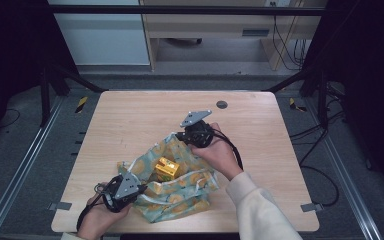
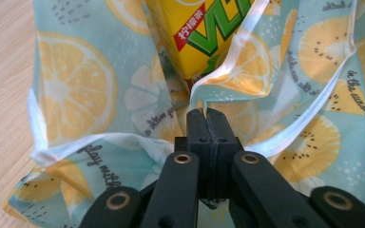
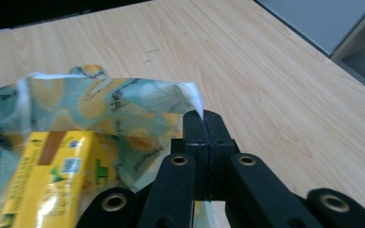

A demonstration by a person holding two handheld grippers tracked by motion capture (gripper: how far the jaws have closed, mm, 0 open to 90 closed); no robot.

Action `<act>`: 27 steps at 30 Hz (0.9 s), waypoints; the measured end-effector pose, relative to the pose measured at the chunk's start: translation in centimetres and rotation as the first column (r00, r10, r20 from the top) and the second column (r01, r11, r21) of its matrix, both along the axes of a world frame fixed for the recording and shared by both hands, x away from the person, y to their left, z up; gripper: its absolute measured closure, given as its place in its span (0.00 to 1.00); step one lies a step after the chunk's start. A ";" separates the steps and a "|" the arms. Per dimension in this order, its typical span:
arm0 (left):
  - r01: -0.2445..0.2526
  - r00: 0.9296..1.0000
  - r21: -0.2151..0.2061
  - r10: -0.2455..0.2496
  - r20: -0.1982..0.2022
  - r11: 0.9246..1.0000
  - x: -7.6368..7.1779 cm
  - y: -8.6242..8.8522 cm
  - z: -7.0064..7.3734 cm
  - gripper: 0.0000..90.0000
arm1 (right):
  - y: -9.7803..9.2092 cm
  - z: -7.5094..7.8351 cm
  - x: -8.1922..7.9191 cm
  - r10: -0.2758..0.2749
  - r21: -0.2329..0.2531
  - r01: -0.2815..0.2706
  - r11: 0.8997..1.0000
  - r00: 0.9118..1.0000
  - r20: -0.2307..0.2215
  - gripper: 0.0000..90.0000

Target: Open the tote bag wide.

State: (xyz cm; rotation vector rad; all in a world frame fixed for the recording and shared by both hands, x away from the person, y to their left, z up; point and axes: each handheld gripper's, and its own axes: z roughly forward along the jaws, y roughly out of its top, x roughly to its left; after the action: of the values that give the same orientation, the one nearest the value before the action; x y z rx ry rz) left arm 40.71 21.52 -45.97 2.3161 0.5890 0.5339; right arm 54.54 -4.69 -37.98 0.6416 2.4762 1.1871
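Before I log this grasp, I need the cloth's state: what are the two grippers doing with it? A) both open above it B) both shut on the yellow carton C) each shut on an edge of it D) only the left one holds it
C: the left gripper and the right gripper each have jaws closed on an edge of the cloth, with the carton lying free on it.

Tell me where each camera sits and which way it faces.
High view: above the person's side, looking forward and down at the table; both hands and forearms show.
Left gripper view: on the left gripper, facing the cloth and carton; its shut jaws show.
Right gripper view: on the right gripper, facing cloth and tabletop; its shut jaws show.
All three share cloth and carton.
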 end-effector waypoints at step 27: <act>-0.023 1.000 0.106 0.024 -0.011 0.994 0.4 -0.3 -0.7 1.00 | -1.6 -6.0 5.8 -0.173 -0.040 0.169 0.985 0.973 -0.150 1.00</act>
State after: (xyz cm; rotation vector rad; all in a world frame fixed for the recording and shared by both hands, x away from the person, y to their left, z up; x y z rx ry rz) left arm 41.06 21.19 -46.63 2.4166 0.6078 0.5756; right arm 60.33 -6.26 -43.98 0.9503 2.4957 1.0746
